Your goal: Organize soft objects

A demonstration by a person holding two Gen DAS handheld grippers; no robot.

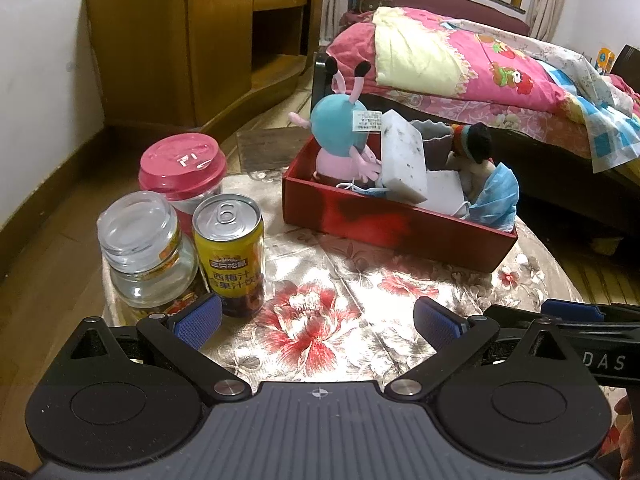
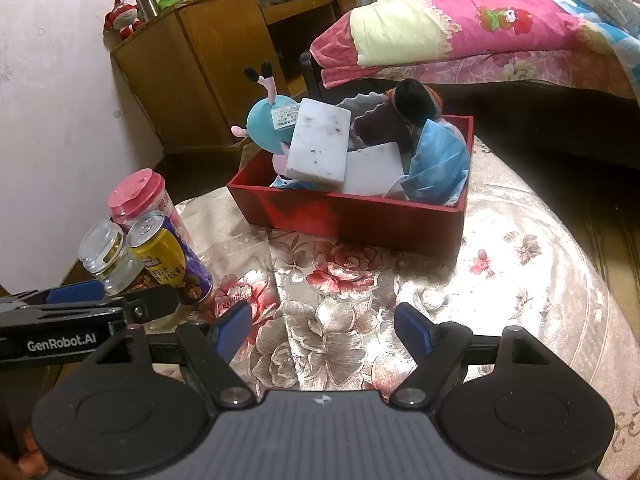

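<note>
A red box stands on the flowered tablecloth. In it are a blue and pink plush toy, a white sponge block, a second white sponge, a dark plush and a blue face mask. My left gripper is open and empty, low over the cloth in front of the box. My right gripper is open and empty, beside it to the right.
A glass jar, a yellow drink can and a pink-lidded cup stand at the table's left. A wooden cabinet is behind, a bed with pink bedding to the right.
</note>
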